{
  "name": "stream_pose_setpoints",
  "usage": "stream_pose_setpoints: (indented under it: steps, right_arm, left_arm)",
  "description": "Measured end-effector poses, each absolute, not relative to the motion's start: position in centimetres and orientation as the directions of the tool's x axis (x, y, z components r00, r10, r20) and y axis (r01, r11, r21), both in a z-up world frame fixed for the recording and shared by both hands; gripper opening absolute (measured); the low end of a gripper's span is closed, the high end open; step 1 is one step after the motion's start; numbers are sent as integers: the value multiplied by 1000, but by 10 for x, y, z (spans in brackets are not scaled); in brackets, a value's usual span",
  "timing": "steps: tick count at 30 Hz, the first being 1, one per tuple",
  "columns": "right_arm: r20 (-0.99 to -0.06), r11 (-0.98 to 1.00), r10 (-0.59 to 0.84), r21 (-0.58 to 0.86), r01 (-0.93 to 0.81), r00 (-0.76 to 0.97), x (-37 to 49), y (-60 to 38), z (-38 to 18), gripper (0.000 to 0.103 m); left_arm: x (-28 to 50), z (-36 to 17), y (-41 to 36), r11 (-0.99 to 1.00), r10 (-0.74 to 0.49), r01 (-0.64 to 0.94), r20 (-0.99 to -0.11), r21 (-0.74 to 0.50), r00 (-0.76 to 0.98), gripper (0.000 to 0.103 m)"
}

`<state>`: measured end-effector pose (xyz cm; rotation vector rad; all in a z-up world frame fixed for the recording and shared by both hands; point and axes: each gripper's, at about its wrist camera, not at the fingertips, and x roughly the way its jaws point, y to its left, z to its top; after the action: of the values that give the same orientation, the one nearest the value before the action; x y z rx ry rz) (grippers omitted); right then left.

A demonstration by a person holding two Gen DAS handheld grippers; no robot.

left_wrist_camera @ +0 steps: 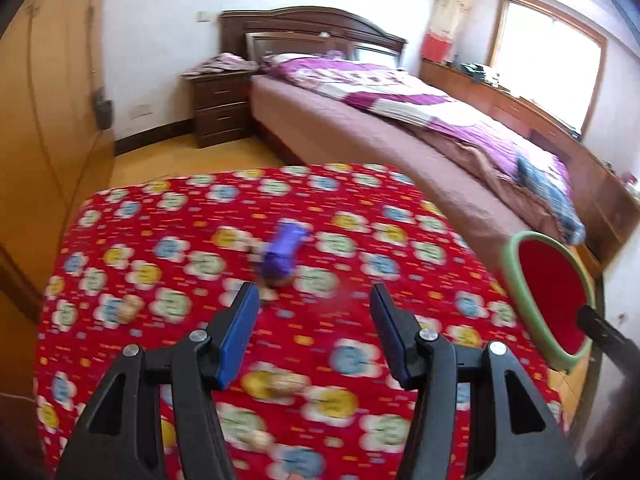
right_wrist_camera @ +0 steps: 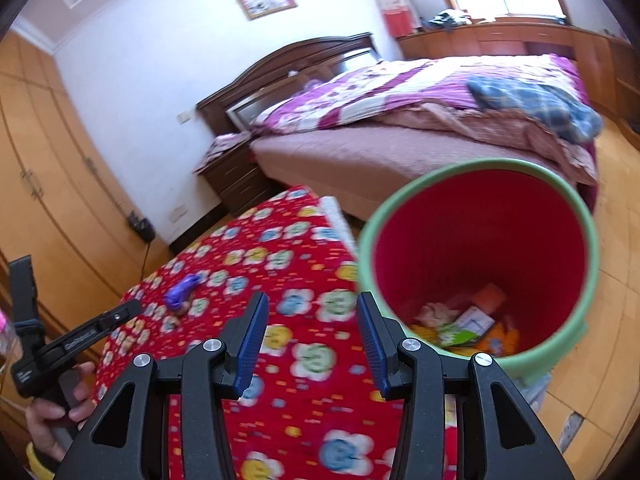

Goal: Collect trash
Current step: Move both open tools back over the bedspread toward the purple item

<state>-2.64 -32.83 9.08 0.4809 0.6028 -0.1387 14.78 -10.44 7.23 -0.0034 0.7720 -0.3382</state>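
Note:
A purple wrapper (left_wrist_camera: 282,254) lies on the red flowered tablecloth (left_wrist_camera: 360,216), with small brownish scraps (left_wrist_camera: 128,310) near it. My left gripper (left_wrist_camera: 314,300) is open and empty, a little short of the wrapper. The wrapper also shows in the right wrist view (right_wrist_camera: 182,292). A green bin with a red inside (right_wrist_camera: 480,248) stands tilted at the table's right edge and holds several pieces of trash (right_wrist_camera: 464,322). My right gripper (right_wrist_camera: 312,308) is open and empty, just left of the bin's rim. The bin also shows in the left wrist view (left_wrist_camera: 548,292).
A bed with a purple quilt (left_wrist_camera: 400,92) stands behind the table, with a dark nightstand (left_wrist_camera: 220,108) beside it. Wooden wardrobes (left_wrist_camera: 48,120) line the left wall. A low cabinet (right_wrist_camera: 500,40) runs under the window. The person's left hand (right_wrist_camera: 60,404) shows holding the other gripper.

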Motion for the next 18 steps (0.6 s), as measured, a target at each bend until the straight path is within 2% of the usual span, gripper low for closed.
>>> stream_pose_setpoints:
  steps: [13, 18]
  right_arm:
    - [-633, 938, 108, 320, 132, 767, 63, -248, 93, 47]
    - [-651, 940, 162, 331, 86, 742, 99, -218, 81, 47]
  left_arm:
    - [214, 35, -24, 987, -163, 97, -722, -132, 672, 58]
    - [225, 16, -8, 991, -123, 44, -727, -126, 676, 58]
